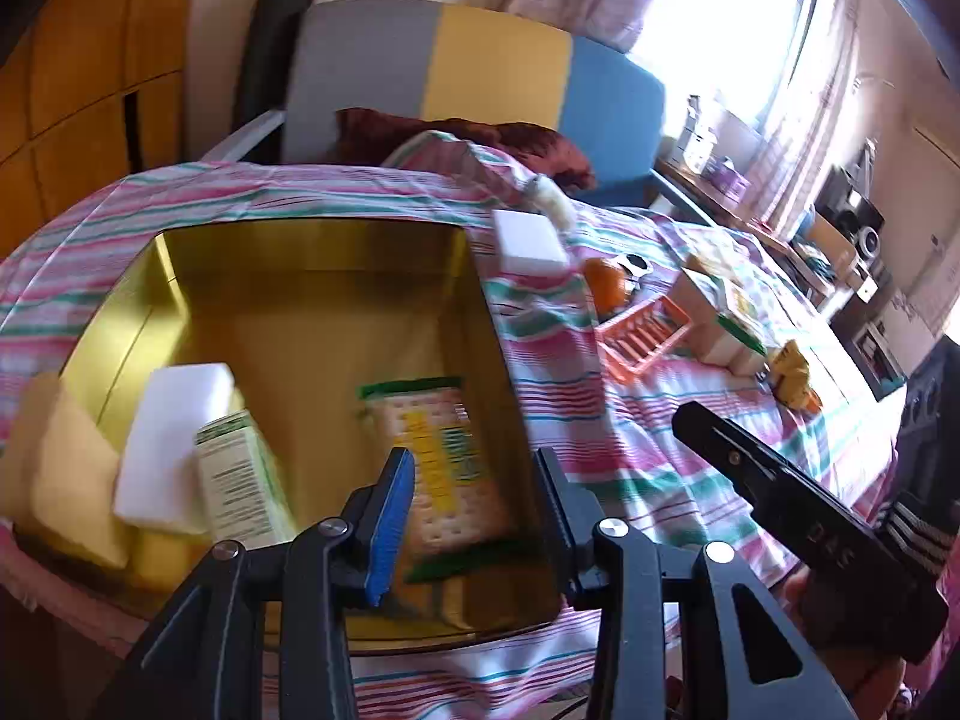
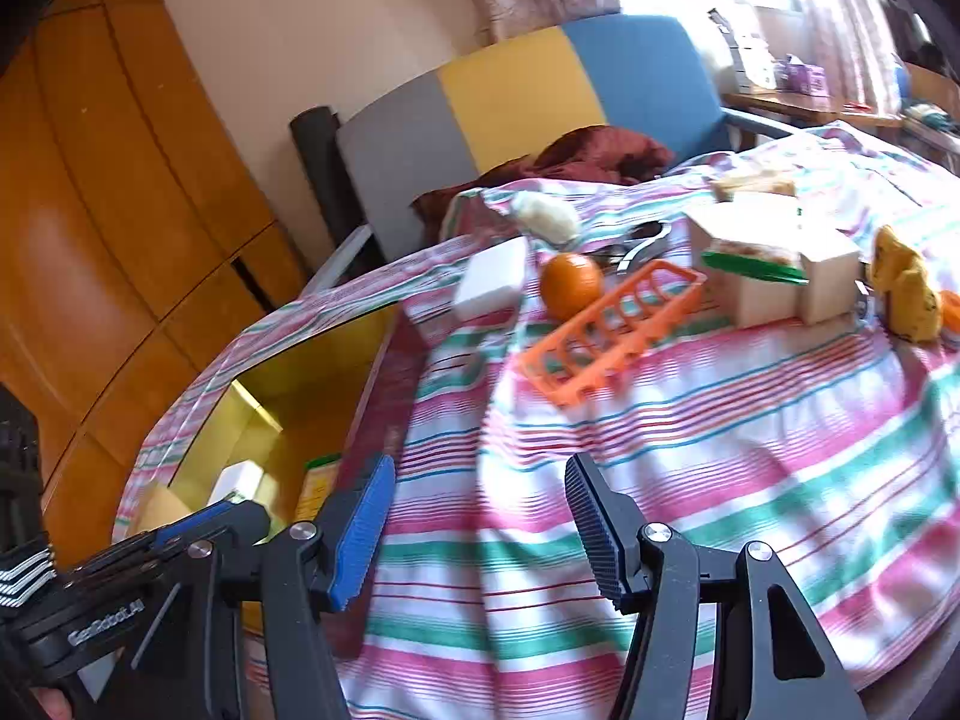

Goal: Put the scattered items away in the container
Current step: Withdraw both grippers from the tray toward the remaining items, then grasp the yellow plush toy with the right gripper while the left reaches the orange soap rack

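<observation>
Our left gripper (image 1: 474, 516) hangs over the gold tin (image 1: 180, 252), fingers apart and empty; our right gripper (image 2: 480, 531), also open and empty, faces the orange rack (image 2: 612, 330).

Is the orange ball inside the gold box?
No, the orange ball sits out on the striped cloth, beside the orange rack, away from the gold box.

Looking like someone's bedroom: striped pink-green bedsheet (image 2: 660, 420), grey-yellow-blue padded headboard (image 2: 516, 96), orange wooden wardrobe (image 2: 120, 180), curtained window (image 1: 738, 18).
</observation>
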Tool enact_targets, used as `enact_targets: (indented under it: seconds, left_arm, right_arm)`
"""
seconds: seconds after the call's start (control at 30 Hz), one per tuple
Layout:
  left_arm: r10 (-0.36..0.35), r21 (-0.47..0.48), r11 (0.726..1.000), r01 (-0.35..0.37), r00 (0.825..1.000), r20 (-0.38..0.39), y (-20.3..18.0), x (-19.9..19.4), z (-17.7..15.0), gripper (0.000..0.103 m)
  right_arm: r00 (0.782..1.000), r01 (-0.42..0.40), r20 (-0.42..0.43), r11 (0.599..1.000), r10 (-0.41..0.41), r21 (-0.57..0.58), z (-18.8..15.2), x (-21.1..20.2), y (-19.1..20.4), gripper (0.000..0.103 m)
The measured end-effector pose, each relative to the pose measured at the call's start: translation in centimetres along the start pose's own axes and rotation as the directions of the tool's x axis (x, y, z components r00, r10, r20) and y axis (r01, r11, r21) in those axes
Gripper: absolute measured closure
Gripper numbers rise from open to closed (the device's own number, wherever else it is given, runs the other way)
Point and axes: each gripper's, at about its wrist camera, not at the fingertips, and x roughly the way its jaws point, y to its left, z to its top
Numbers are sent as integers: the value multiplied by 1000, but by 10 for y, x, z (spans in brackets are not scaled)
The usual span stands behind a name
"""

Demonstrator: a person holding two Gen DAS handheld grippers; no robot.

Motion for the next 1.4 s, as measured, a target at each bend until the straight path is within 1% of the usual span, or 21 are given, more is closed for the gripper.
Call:
enact_targets:
  seconds: [0.17, 0.23, 0.33, 0.47, 0.57, 0.63, 0.73, 0.83, 0.93, 1.0, 1.1, 1.2, 1.23, 1.33, 1.4]
  left_arm:
    - [-29, 47, 998, 29, 999, -14, -23, 8, 3, 62]
    - [-39, 66, 997, 40, 999, -25, -31, 11, 3, 62]
    - [-47, 97, 994, 50, 998, -35, -44, 17, 4, 62]
    - [-65, 157, 985, 71, 997, -44, -64, 23, 4, 62]
    - [-71, 215, 973, 79, 996, -44, -80, 28, 4, 62]
    - [-76, 246, 966, 84, 996, -43, -88, 31, 4, 62]
    - [-87, 257, 961, 98, 995, -54, -97, 40, 7, 62]
    - [-103, 240, 963, 122, 991, -89, -103, 53, 10, 62]
    - [-103, 236, 963, 129, 988, -117, -110, 67, 14, 62]
    - [-101, 246, 961, 128, 988, -120, -115, 73, 17, 62]
    - [-104, 279, 951, 134, 987, -120, -125, 81, 22, 62]
    - [-107, 285, 948, 142, 985, -135, -130, 89, 30, 62]
    - [-112, 280, 949, 147, 984, -136, -131, 92, 33, 62]
    - [-111, 271, 952, 144, 985, -135, -133, 100, 45, 62]
    - [-92, 264, 956, 127, 986, -142, -134, 109, 54, 62]
  right_arm:
    - [997, 60, 44, 998, -60, 2, 4, -10, -23, 42]
    - [993, 97, 63, 995, -96, -10, 6, -13, -33, 42]
    - [983, 162, 89, 987, -160, -21, 9, -18, -49, 42]
    - [965, 237, 113, 971, -236, 5, 13, -24, -76, 42]
    - [938, 320, 134, 947, -320, 21, 17, -27, -100, 42]
    - [915, 374, 148, 927, -374, 34, 20, -29, -118, 42]
    - [881, 438, 170, 897, -442, 62, 27, -32, -143, 42]
    - [855, 469, 201, 878, -478, 89, 34, -36, -165, 43]
    - [821, 509, 258, 857, -510, 75, 38, -37, -173, 46]
    - [809, 521, 276, 850, -519, 73, 40, -35, -178, 46]
    - [807, 522, 276, 849, -521, 76, 43, -28, -183, 46]
    - [810, 520, 273, 850, -520, 76, 49, -21, -190, 47]
    - [815, 519, 261, 852, -518, 70, 51, -17, -191, 49]
    - [832, 515, 206, 855, -516, 60, 55, -4, -200, 49]
    - [841, 510, 173, 858, -513, 62, 58, 2, -205, 49]
